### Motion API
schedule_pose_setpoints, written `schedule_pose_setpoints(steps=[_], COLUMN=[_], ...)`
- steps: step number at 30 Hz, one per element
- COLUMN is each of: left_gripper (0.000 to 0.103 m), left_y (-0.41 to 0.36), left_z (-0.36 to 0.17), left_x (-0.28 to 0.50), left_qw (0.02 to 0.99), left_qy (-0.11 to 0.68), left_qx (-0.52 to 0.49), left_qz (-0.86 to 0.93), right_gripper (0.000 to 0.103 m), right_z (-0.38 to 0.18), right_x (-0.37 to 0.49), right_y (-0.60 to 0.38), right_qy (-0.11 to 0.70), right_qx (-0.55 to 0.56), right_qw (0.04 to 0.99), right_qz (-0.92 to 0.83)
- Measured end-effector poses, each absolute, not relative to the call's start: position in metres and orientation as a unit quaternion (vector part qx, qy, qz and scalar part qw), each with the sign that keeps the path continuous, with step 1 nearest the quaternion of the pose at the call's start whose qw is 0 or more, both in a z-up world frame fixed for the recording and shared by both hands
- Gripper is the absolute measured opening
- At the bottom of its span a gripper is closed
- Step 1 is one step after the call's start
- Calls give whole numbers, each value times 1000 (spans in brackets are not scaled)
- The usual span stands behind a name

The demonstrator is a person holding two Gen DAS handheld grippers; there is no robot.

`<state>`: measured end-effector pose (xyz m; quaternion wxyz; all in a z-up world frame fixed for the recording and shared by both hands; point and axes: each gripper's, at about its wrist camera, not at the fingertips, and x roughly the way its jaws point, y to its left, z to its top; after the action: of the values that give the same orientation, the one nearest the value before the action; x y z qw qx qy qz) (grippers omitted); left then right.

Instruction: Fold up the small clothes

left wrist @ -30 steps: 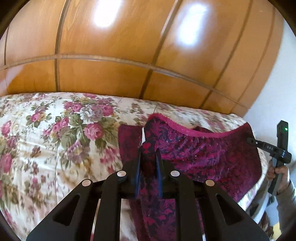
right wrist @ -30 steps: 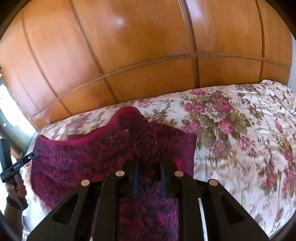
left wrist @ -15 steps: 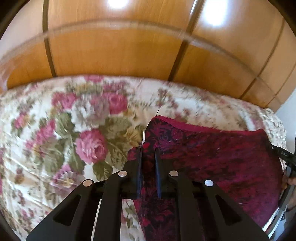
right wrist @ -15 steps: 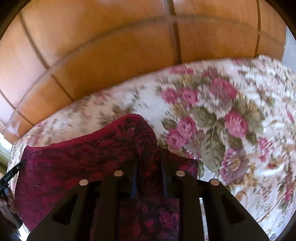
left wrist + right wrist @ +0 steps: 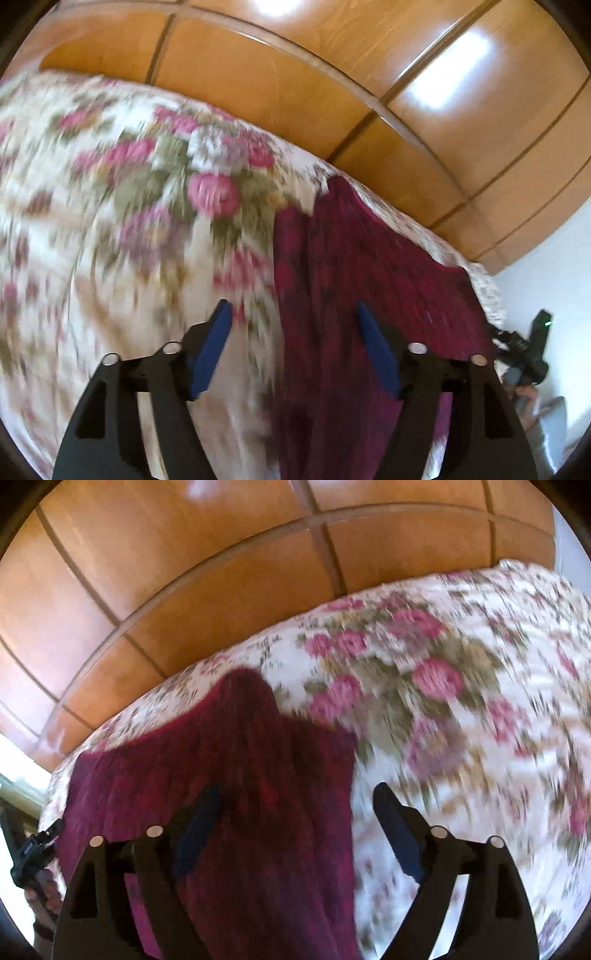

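A dark red garment (image 5: 354,280) lies spread on a floral bedspread (image 5: 110,229) before wooden wardrobe doors (image 5: 424,92). The left gripper (image 5: 293,314) and right gripper (image 5: 297,797) have just been opening; their jaws stand apart, gripping nothing.

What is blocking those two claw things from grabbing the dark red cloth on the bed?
Nothing visible. The dark red cloth lies on the floral bedspread, directly beneath the open left gripper and right gripper.
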<state>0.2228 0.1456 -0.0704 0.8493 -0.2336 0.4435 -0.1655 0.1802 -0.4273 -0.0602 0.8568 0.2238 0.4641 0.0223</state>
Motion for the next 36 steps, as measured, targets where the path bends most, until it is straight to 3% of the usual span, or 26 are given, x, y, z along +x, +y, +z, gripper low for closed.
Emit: schedule_pose_setpoints(steps=[8, 13, 14, 15, 16, 18, 20, 25, 36], left_gripper=[71, 71, 71, 65, 46, 31, 21, 15, 15], left_y=[141, 135, 133, 133, 133, 131, 128, 132, 144], left_z=[-87, -99, -100, -101, -103, -106, -99, -87, -75], left_x=[145, 144, 146, 147, 151, 155, 153, 142, 90], left_qw=[836, 826, 827, 827, 823, 811, 821, 824, 818], left_qy=[444, 450, 450, 451, 455, 466, 457, 448, 461], left_qx=[-249, -257, -255, -255, -258, -268, -254, -260, -248], left_qz=[-205, -221, -219, -219, -223, -232, -229, -231, -239], right_gripper=[88, 72, 65, 53, 48, 31, 26, 23, 22], right_z=[-72, -88, -90, -91, -90, -88, -80, -65, -63], right_x=[88, 72, 73, 73, 75, 76, 74, 63, 11], right_y=[-423, -414, -413, -413, -411, -407, -404, -405, -401], right_qy=[466, 472, 471, 469, 471, 472, 470, 456, 483], right_qx=[276, 264, 267, 272, 277, 270, 259, 265, 250], right_qw=[838, 839, 839, 838, 835, 836, 841, 846, 834], right_qz=[60, 60, 60, 63, 67, 69, 68, 77, 96])
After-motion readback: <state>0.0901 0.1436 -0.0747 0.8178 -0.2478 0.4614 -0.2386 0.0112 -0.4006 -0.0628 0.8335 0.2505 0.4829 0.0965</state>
